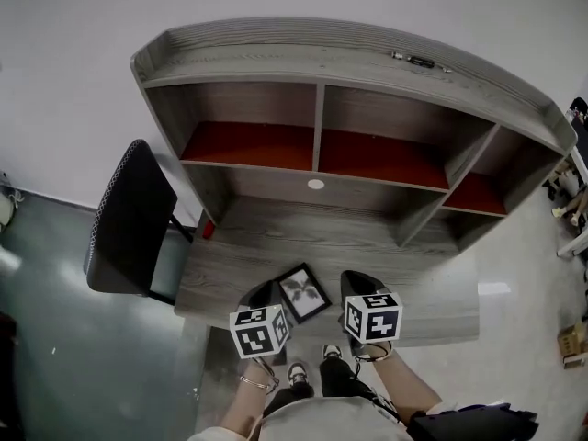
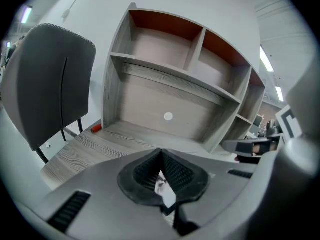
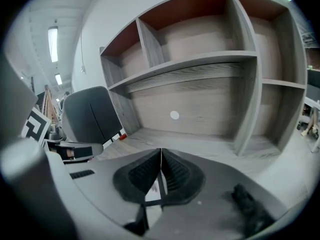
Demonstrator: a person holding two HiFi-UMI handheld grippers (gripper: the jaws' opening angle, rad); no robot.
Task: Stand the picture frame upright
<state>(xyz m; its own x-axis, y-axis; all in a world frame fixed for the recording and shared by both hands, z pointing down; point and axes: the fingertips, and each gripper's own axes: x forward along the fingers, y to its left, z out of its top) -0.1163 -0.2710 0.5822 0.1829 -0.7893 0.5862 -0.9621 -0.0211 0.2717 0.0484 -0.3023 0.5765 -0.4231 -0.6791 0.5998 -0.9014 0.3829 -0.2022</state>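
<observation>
Frame [image 1: 304,293] between left gripper [image 1: 265,294], right gripper [image 1: 360,283]

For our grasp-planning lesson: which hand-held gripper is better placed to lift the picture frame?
Probably left: the left hand-held gripper lies right beside the flat picture frame; the right hand-held gripper sits slightly farther off. Both are shut.

Left hand-held gripper [image 1: 265,290] and right hand-held gripper [image 1: 358,281] hover side by side, jaws together.
</observation>
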